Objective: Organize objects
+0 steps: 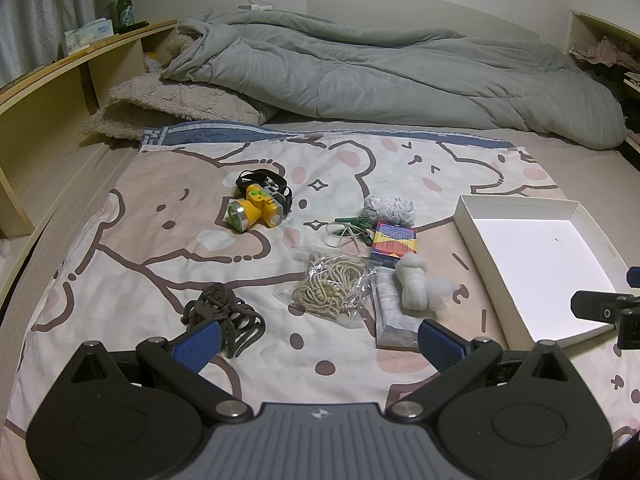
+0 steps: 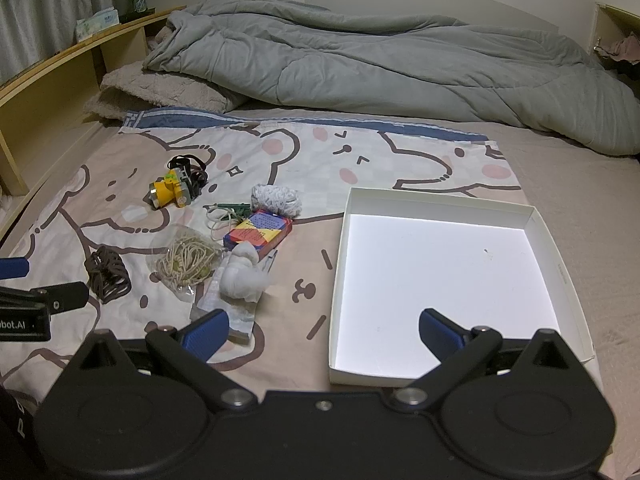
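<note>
Small objects lie on a cartoon-print sheet: a yellow headlamp, a brown cord bundle, a bag of beige cord, a white cloth wad, a colourful box, a grey-white yarn ball, green clips with rubber bands and a flat packet. An empty white tray lies to the right. My left gripper is open above the sheet's near part. My right gripper is open by the tray's near left corner.
A grey duvet and a fleece pillow lie at the bed's far end. A wooden shelf runs along the left, with a green bottle and a tissue pack on top.
</note>
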`<control>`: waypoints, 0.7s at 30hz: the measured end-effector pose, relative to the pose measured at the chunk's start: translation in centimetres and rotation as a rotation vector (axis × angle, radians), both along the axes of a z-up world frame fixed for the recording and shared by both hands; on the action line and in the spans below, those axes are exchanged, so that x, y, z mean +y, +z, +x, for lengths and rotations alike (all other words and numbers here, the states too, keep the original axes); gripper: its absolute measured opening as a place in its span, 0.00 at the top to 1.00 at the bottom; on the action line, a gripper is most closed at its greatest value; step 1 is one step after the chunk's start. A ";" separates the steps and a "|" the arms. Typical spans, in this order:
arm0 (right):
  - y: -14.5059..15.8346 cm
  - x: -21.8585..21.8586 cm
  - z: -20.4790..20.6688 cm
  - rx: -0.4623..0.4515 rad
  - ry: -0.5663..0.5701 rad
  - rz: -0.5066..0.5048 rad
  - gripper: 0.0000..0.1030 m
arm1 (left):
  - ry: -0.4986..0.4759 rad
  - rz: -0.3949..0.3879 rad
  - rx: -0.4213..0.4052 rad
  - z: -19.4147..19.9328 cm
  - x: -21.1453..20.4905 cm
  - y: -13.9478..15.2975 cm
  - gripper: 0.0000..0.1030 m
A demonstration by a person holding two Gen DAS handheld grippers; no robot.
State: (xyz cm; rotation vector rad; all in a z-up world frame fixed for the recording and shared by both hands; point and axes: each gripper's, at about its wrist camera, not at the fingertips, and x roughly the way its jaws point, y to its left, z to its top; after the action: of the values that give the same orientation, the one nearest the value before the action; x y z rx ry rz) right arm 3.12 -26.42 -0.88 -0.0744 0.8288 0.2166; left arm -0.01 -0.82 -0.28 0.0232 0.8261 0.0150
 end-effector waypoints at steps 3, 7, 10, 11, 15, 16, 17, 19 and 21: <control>0.0 0.0 0.0 0.000 0.001 0.000 0.01 | 0.001 0.000 0.000 0.0 0.1 0.0 0.00; 0.0 0.0 0.0 0.000 0.002 0.001 0.01 | 0.000 0.000 0.000 0.0 0.2 0.1 0.00; 0.0 0.1 -0.1 0.000 0.003 -0.001 0.01 | 0.001 0.001 0.000 0.0 0.0 0.0 0.00; 0.0 0.1 -0.1 0.000 0.003 0.000 0.01 | 0.000 0.001 0.001 0.0 0.2 0.1 0.00; 0.0 0.1 -0.1 0.000 0.003 0.000 0.01 | 0.001 0.001 0.000 0.0 0.0 0.0 0.00; 0.0 0.1 0.0 0.001 0.003 0.000 0.01 | 0.001 0.001 0.001 0.0 0.2 0.1 0.00; 0.0 0.1 0.0 0.001 0.003 0.000 0.01 | 0.001 0.001 0.000 0.0 0.1 0.0 0.00; 0.0 0.1 0.0 0.000 0.003 0.000 0.01 | 0.000 0.001 0.000 0.0 0.2 0.1 0.00; 0.0 0.1 -0.1 0.000 0.003 0.000 0.01 | 0.001 0.001 0.001 0.0 0.2 0.1 0.00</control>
State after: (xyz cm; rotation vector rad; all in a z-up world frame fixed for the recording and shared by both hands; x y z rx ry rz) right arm 3.05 -26.29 -0.84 -0.0757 0.8292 0.2194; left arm 0.02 -0.66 -0.21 0.0237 0.8267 0.0158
